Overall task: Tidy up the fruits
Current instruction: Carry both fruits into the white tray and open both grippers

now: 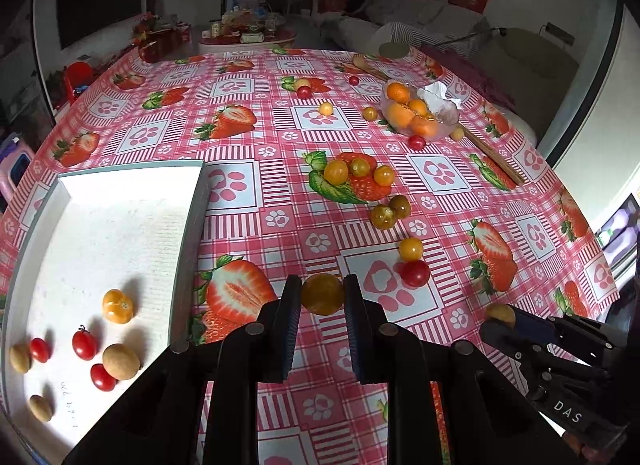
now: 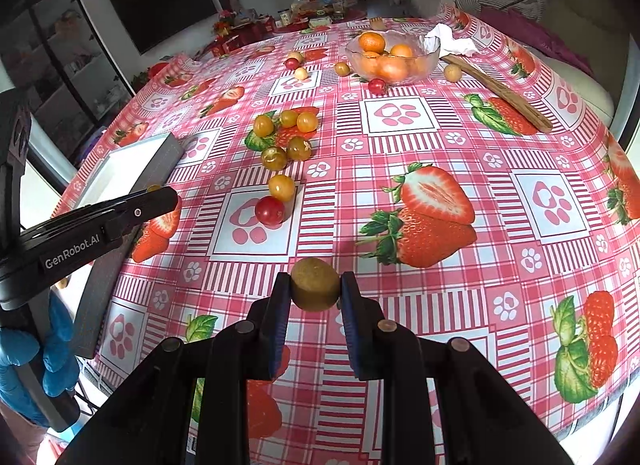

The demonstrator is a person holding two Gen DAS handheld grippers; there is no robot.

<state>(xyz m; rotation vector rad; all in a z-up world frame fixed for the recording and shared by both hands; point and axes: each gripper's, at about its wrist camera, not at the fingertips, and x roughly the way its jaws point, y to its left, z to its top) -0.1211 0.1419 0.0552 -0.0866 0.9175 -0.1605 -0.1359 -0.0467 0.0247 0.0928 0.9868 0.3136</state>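
Observation:
My left gripper (image 1: 322, 294) is shut on a yellow-orange tomato (image 1: 322, 294), held above the tablecloth just right of the white tray (image 1: 192, 225). On the tray lie a yellow tomato (image 1: 117, 306), three red tomatoes (image 1: 84, 344) and three brown longans (image 1: 121, 361). My right gripper (image 2: 315, 285) is shut on a brown longan (image 2: 315, 285); from the left wrist it shows at the lower right (image 1: 500, 315). Loose yellow tomatoes (image 2: 281, 187) and a red one (image 2: 269, 210) lie on the table ahead.
A glass bowl (image 2: 430, 53) of oranges stands at the far side, with a crumpled tissue (image 2: 448, 41) and a wooden stick (image 2: 500, 93) beside it. More small fruits (image 2: 376, 86) are scattered around the bowl. A blue-gloved hand (image 2: 56, 349) holds the left gripper's handle.

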